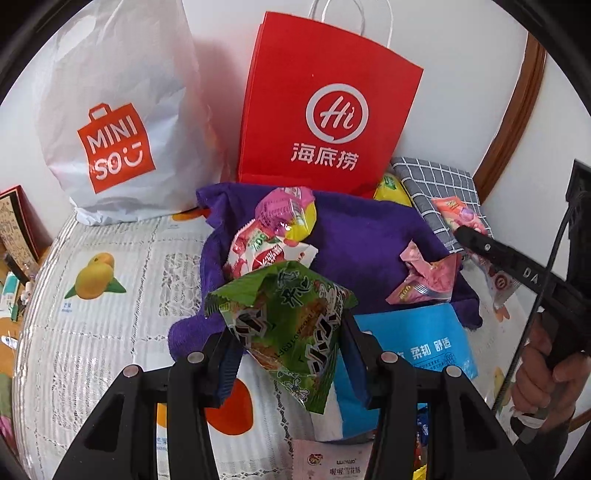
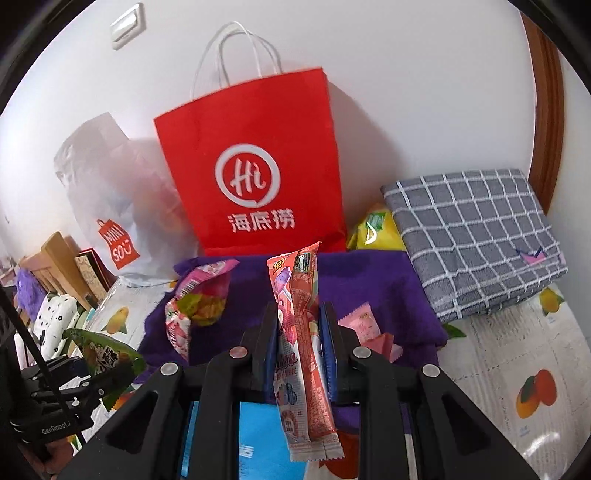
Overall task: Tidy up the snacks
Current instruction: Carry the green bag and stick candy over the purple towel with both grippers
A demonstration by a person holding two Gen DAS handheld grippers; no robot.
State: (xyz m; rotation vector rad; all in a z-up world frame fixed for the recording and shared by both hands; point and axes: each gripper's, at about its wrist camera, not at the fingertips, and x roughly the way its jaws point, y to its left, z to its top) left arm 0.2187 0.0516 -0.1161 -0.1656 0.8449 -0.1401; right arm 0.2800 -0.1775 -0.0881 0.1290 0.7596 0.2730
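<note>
I hold two grippers over a fruit-print tablecloth (image 1: 110,236) where snacks lie on a purple towel (image 1: 362,236). My left gripper (image 1: 288,354) pinches a green snack packet (image 1: 284,325) between its blue pads, the packet crumpled and standing up above the towel's near edge. My right gripper (image 2: 299,347) is clamped on a long pink snack stick pack (image 2: 303,354), which stands almost upright between the pads and hangs below them over a blue pack (image 2: 258,435). The left view alone shows the hand (image 1: 539,376) on the right gripper's handle, and the full orange logo of the white shopping bag (image 1: 114,110) against the wall. It also shows a loose pile on the towel: a pink and yellow candy bag (image 1: 288,214) over a red and white packet (image 1: 273,254), and a small pink wrapper (image 1: 428,277) to their right. The right view alone shows the whole of the folded grey checked cloth (image 2: 476,240) beside the towel, a wall switch (image 2: 127,26) high up and furniture at the left edge. Both views show the red paper bag (image 2: 258,162) standing against the wall behind the towel, with a yellow packet (image 2: 376,229) wedged between it and the checked cloth.
</note>
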